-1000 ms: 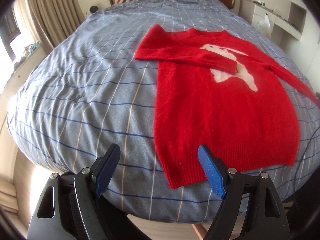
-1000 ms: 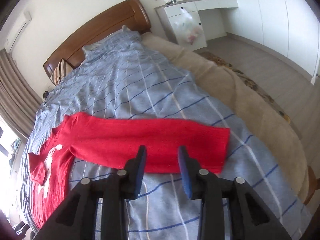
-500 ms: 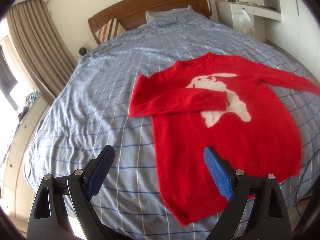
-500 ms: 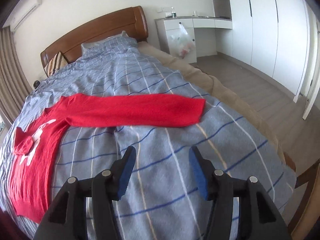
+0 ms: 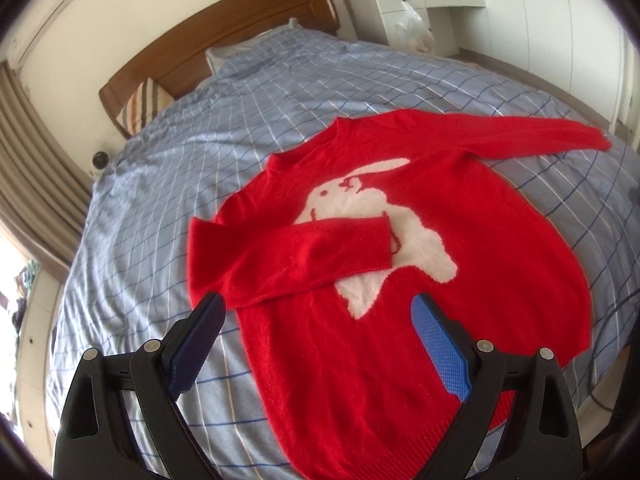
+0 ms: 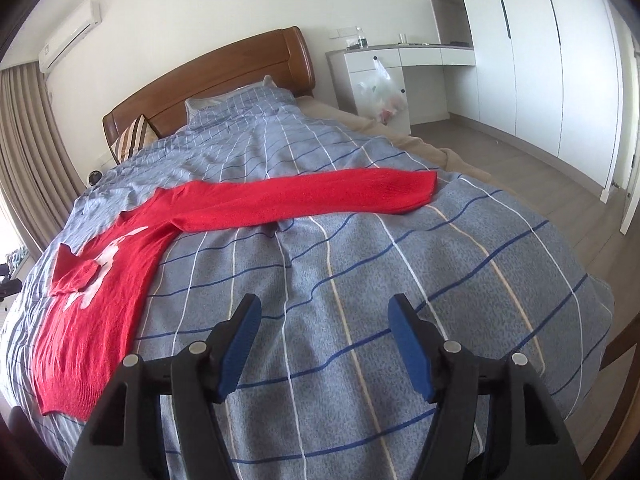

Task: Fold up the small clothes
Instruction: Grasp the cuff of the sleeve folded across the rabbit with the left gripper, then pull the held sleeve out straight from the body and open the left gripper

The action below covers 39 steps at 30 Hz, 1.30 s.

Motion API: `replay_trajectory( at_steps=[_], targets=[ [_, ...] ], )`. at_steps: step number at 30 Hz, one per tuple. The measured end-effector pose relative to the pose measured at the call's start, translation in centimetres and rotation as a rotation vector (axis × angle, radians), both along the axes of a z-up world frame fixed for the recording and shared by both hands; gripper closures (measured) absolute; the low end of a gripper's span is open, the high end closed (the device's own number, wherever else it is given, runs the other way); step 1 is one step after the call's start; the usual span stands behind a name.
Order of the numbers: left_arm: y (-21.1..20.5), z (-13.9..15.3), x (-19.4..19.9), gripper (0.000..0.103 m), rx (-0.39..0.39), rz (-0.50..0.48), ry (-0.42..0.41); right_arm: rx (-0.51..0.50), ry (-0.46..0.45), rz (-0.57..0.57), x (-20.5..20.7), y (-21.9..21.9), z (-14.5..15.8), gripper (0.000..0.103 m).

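I hold the left gripper (image 5: 316, 340) wide open and empty above the sweater (image 5: 400, 280), which lies flat on the bed (image 5: 160, 200) with one sleeve (image 5: 288, 260) folded across the chest. The right gripper (image 6: 324, 344), open and empty, faces the other sleeve (image 6: 304, 200), outstretched at 12 o'clock. The knit looks soft, light and limp; I judge the cuff (image 6: 420, 192) the best pinch point.

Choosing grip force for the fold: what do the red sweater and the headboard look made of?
Red sweater: soft, fuzzy knit, probably wool or acrylic; matte nap, ribbed hem, white rabbit motif knitted in. Headboard: wood or wood veneer, by its brown colour and glossy lacquered sheen.
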<state>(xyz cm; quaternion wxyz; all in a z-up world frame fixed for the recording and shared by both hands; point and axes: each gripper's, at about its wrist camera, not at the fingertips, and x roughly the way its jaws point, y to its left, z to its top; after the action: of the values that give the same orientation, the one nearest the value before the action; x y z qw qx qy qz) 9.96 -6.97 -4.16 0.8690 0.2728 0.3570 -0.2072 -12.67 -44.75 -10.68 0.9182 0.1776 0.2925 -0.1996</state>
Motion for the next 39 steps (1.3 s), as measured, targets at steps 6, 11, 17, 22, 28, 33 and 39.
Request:
replay_trajectory(
  at_steps=[6,11,17,22,28,33,39],
  targets=[
    [-5.3,-3.9,1.2,0.009,0.136,-0.163,-0.013,0.018,0.008,-0.003,0.2,0.1,-0.4,0.037],
    [-6.3,-7.5,4.9,0.025,0.176,-0.136,0.078,0.021,0.008,-0.003,0.1,0.3,-0.4,0.037],
    [-5.9,-9.4,7.7,0.047,0.076,-0.096,0.242,0.046,0.018,-0.011,0.2,-0.1,-0.8,0.037],
    [-5.5,-9.4,7.7,0.094,0.023,-0.057,0.277,0.042,0.020,-0.015,0.3,-0.1,-0.8,0.037],
    [0.9,-3.8,8.9,0.097,-0.277,0.118,0.299,0.023,0.002,-0.007,0.1,0.2,-0.4,0.037],
    [12.0,1.6,11.0,0.097,-0.416,0.390,0.167,0.023,0.001,0.002,0.3,0.2,-0.5,0.037],
    [26.7,-0.7,13.7,0.097,-0.345,0.856,0.076,0.005,0.004,0.017,0.5,0.9,-0.5,0.037]
  ],
)
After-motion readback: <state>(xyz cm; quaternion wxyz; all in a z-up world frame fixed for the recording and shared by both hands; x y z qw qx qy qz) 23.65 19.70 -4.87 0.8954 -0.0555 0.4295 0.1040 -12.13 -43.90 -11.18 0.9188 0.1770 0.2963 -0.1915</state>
